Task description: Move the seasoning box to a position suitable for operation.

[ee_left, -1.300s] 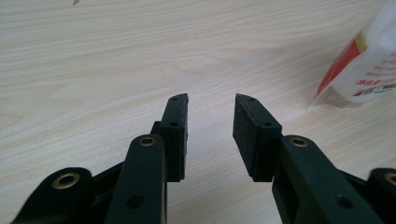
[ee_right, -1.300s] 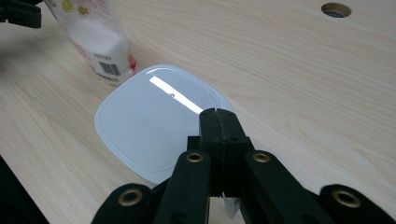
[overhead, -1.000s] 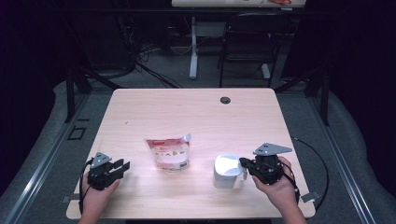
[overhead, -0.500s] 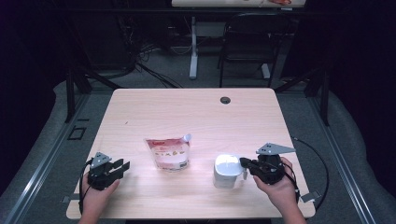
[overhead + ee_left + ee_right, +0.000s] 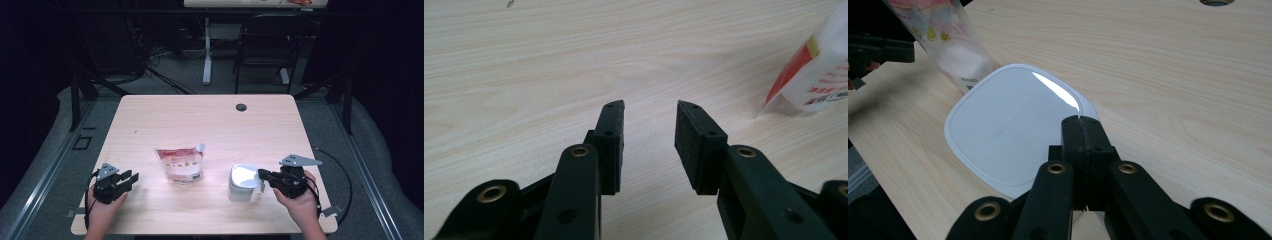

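– Tub position? And what's the right gripper doing?
– Near the table's front edge, right of the pouch, lid on. The gripper's jaws are pressed together at the lid's near edge; whether they pinch the rim, I cannot tell.
– Left gripper?
– Low over bare wood at the front left, jaws apart, nothing between them, the pouch well off to its right.

Your pale wooden desk shows a dark round hole near its far edge; beyond it stands a black chair.
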